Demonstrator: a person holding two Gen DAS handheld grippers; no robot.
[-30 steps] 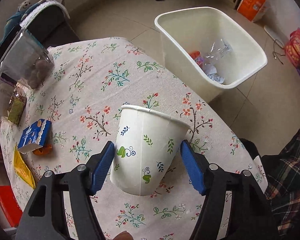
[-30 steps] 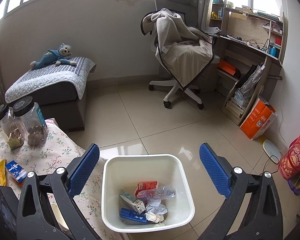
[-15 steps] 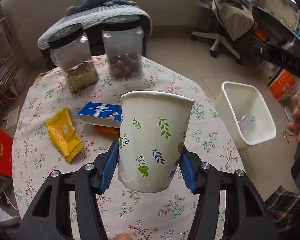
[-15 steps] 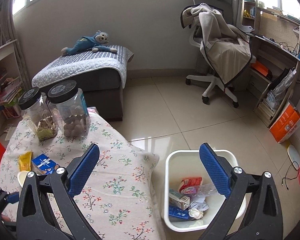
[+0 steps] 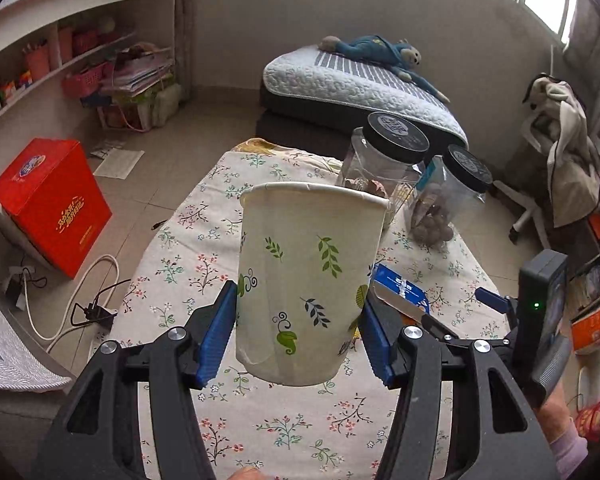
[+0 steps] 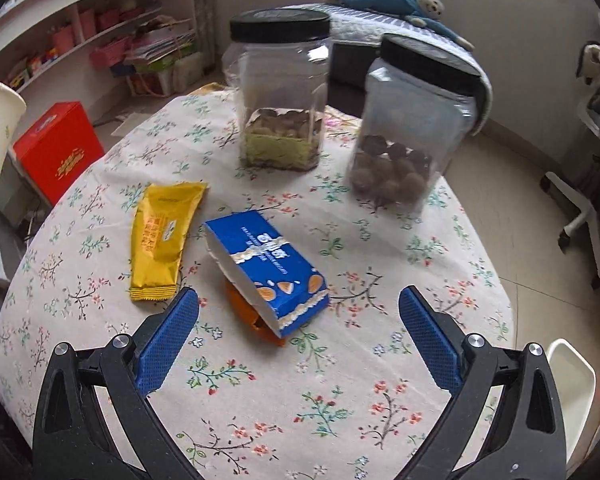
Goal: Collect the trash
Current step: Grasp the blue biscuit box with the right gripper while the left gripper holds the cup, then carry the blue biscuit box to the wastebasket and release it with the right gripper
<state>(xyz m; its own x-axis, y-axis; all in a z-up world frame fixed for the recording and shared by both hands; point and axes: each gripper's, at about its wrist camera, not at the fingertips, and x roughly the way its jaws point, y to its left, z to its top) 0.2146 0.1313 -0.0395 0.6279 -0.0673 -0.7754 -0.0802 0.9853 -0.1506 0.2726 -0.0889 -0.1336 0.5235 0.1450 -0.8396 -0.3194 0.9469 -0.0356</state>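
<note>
Right now my left gripper (image 5: 298, 330) is clamped on a paper cup (image 5: 306, 280), its blue pads pressed against the cup's lower sides, holding it upright and lifted above the table (image 5: 188, 248) with the flowered cloth. My right gripper (image 6: 298, 342) hangs over the same table with its jaws spread wide and nothing between them. Just beyond its fingertips lies a blue box (image 6: 266, 266), one open end toward me, resting on top of something orange (image 6: 242, 306) that I can't make out. Beside the blue box, on its left, a yellow wrapper (image 6: 162, 234) lies flat on the cloth. Farther back from the box stand two clear jars with black lids (image 6: 282, 96), both partly filled. The cup also shows left of the box, at that view's edge.
</note>
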